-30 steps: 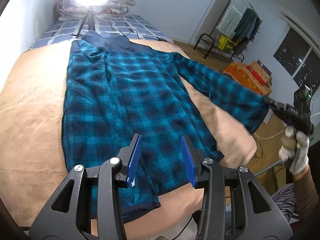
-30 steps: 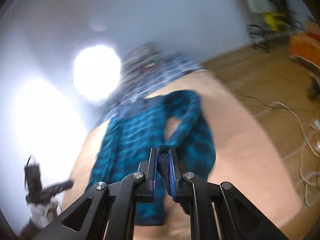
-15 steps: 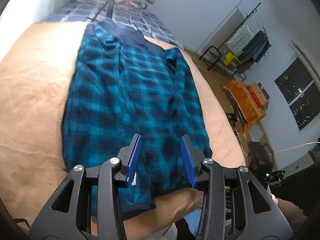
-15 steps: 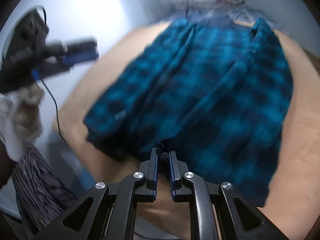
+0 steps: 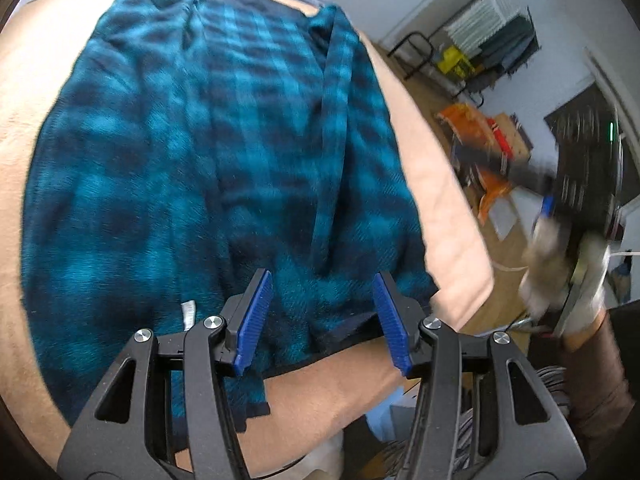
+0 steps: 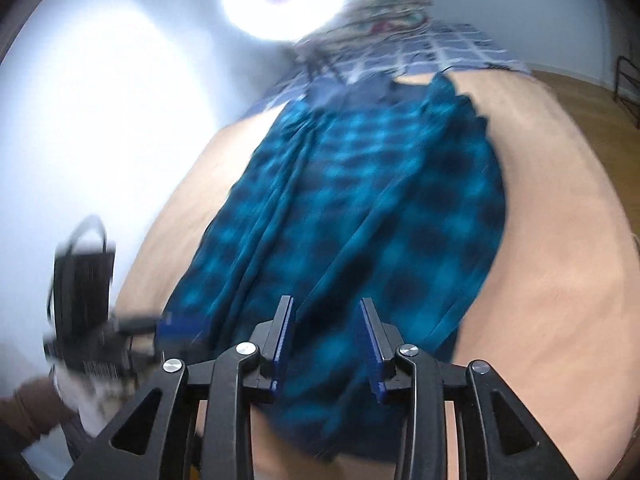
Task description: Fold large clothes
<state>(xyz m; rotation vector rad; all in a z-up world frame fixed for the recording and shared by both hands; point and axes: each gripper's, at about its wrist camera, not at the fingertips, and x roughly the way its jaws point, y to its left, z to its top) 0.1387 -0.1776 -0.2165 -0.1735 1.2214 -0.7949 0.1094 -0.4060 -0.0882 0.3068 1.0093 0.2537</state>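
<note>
Tan bed (image 5: 24,92), one plaid shirt (image 5: 192,152) (two open grippers above)

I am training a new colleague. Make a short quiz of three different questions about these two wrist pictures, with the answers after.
1. True or false: the right gripper is shut on the blue-and-black checked fleece garment.
2. Multiple choice: the garment lies on A) a wooden floor, B) a tan blanket, C) a metal rack.
3. Fill in: the left gripper has blue fingers that stand ____ above the garment's hem.

Key: 1 false, its fingers are apart. 2 B. 3 open.
</note>
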